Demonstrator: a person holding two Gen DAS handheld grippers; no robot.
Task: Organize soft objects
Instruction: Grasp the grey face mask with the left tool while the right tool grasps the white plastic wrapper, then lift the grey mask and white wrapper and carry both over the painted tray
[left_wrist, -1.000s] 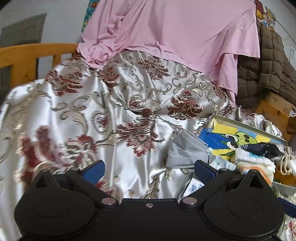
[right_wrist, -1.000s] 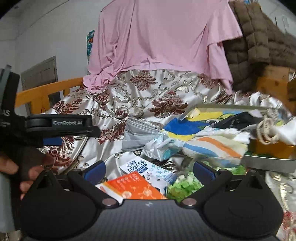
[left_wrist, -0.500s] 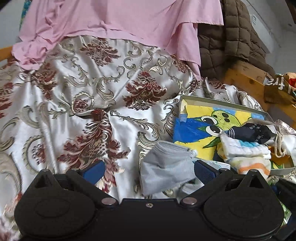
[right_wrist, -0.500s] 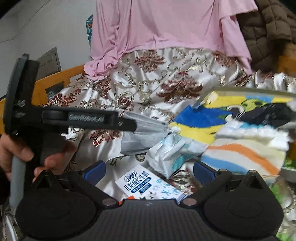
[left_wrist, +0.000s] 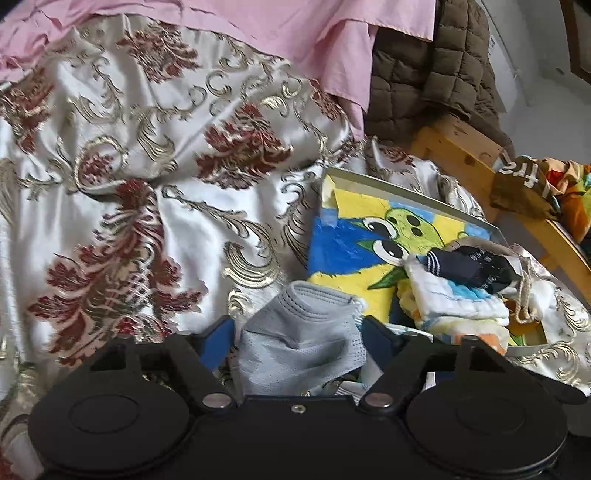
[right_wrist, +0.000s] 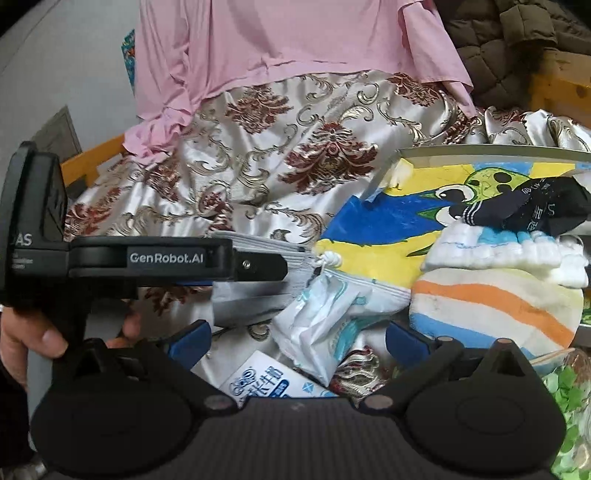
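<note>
A grey face mask (left_wrist: 299, 347) lies on the patterned satin cover beside a metal tray (left_wrist: 406, 192). My left gripper (left_wrist: 299, 332) sits over the mask with its jaws closing. The mask is between the blue pads, which reach its two edges, and it buckles in the middle. From the right wrist view, the left gripper (right_wrist: 280, 269) comes in from the left over the grey mask (right_wrist: 240, 306). My right gripper (right_wrist: 297, 339) is open above a crumpled white and teal packet (right_wrist: 325, 321), holding nothing. The tray holds a cartoon towel (left_wrist: 369, 240), a dark sock (left_wrist: 472, 266) and folded cloths (left_wrist: 458, 299).
A pink sheet (left_wrist: 295, 33) and a brown quilted jacket (left_wrist: 424, 85) drape the back. A wooden frame (left_wrist: 461, 147) runs behind the tray. A printed booklet (right_wrist: 258, 380) lies under the right gripper. A striped cloth (right_wrist: 495, 310) overhangs the tray. A hand (right_wrist: 33, 332) holds the left gripper.
The left gripper swung right and came down onto the grey mask, and its jaws narrowed around it. The right gripper moved closer to the white packet and the tray.
</note>
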